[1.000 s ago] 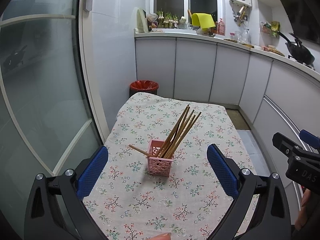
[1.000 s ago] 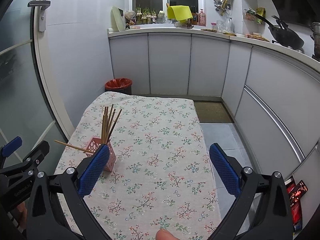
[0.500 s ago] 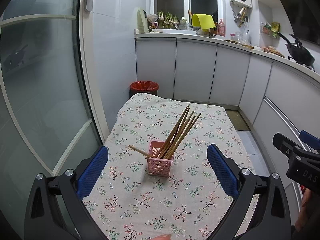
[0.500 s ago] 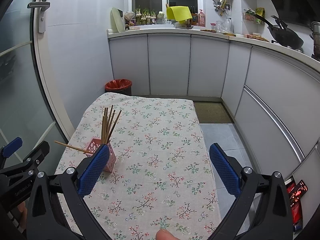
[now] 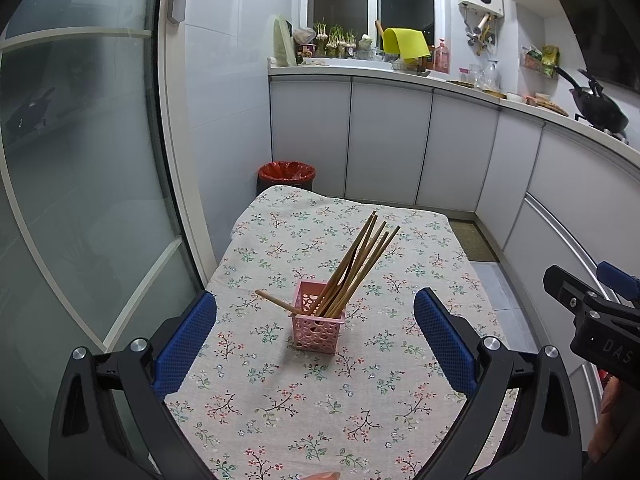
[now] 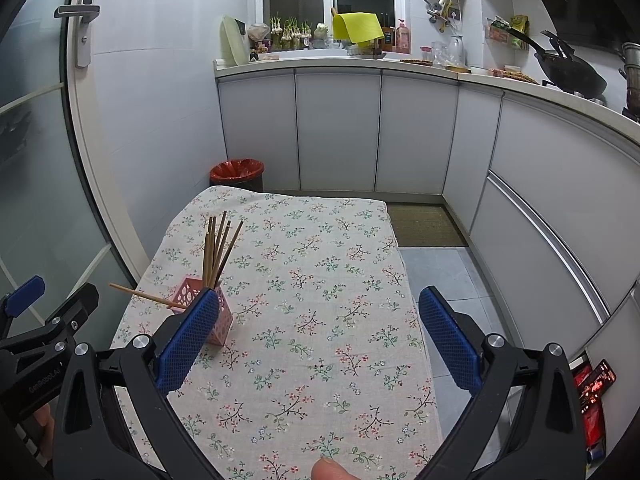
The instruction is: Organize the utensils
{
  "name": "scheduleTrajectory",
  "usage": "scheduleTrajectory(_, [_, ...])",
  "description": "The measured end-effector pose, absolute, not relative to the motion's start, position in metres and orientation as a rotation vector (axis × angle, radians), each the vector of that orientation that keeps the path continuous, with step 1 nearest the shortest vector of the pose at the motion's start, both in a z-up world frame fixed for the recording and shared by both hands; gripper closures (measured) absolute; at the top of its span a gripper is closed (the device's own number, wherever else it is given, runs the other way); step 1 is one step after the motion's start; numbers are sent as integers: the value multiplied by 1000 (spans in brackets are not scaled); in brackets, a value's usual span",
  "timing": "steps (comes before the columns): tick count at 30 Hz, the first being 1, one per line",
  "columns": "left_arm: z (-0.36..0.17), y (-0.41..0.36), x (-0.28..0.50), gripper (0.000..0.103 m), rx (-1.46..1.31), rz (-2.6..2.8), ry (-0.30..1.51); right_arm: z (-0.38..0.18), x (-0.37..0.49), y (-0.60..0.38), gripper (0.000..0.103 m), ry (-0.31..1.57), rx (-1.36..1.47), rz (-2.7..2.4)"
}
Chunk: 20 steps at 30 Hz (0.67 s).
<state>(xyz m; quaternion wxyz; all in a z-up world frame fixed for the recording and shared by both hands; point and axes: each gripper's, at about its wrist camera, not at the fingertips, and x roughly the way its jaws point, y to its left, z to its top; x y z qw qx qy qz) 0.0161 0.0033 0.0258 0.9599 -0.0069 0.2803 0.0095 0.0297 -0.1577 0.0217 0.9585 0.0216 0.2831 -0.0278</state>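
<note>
On the floral-clothed table, both blue-padded grippers, left and right, hang wide open and empty; next, I'd say, straighten the stray wooden chopstick in the small pink plastic basket.

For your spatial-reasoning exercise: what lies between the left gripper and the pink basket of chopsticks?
In the left wrist view, only bare floral tablecloth separates the open left gripper from the pink basket.

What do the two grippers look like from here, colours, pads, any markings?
Both match: black plastic frames with triangular cut-outs, silver bolts at the joints, and blue mesh-textured pads on the fingers. The left gripper shows pale lettering reading "GenRobot.AI" on its side in the right wrist view; the right gripper shows "DAS…", cut off, in the left wrist view. Each has a blue tab on top. No cables or sleeves visible.
</note>
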Motion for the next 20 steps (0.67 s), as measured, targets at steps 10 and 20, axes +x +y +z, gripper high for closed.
scheduleTrajectory(10, [27,2,17,7,-21,9,578,22,30,-158,7,575,42,-54])
scheduleTrajectory(20, [-59,15,30,7,-164,-38,536,0,53,-166,7,645,56,-59])
